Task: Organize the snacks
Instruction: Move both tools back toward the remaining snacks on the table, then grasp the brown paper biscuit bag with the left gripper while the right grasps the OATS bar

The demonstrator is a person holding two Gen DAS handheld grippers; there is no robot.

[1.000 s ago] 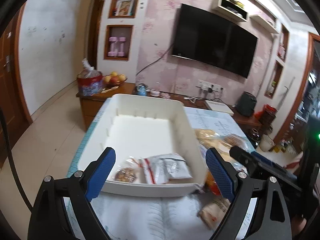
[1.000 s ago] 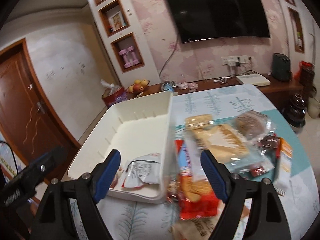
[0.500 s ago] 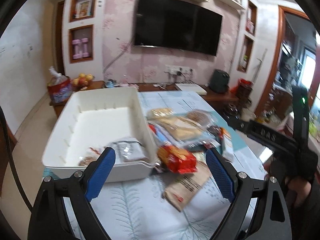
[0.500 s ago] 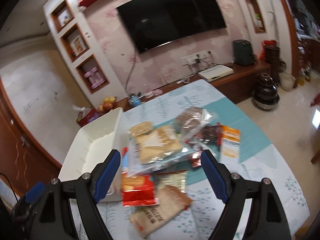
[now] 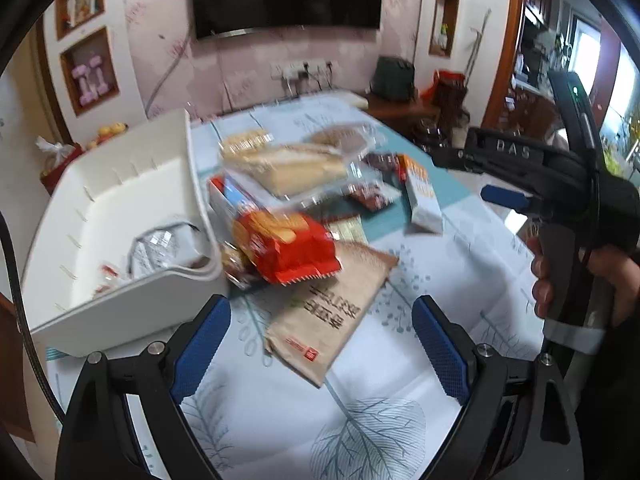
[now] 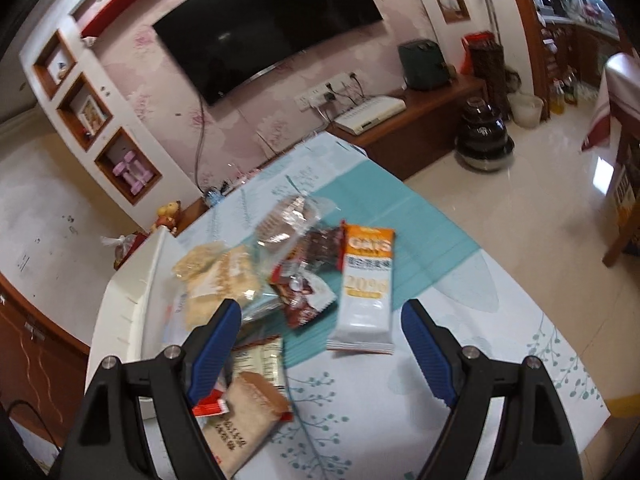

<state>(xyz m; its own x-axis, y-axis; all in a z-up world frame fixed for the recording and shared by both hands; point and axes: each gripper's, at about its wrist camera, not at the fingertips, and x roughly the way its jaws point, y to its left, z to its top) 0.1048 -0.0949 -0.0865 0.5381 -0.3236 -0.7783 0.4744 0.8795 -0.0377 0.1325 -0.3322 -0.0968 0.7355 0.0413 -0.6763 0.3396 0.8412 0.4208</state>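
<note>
- Your left gripper point(image 5: 320, 344) is standing wide with nothing between its blue pads, hanging over the near edge of the leaf-printed tablecloth point(image 5: 440, 264).
- Your right gripper point(image 6: 320, 348) is likewise gaping empty, tilted down toward the table's middle.
- Just ahead of your left jaws a flat tan kraft-paper snack pouch point(image 5: 332, 312) is lying, its long axis running diagonally from the near edge up toward the pile, overlapped at its far end by a red glossy biscuit packet point(image 5: 288, 248).
- Ahead of your right jaws an orange-and-white oat bar packet point(image 6: 366, 288) is lying lengthwise, pointing away from you.
- The white plastic storage bin point(image 5: 120, 208) is sitting along the table's left edge, already holding a silver foil packet point(image 5: 160, 244).
- Judging by this, each hand is nearest its own packet.
</note>
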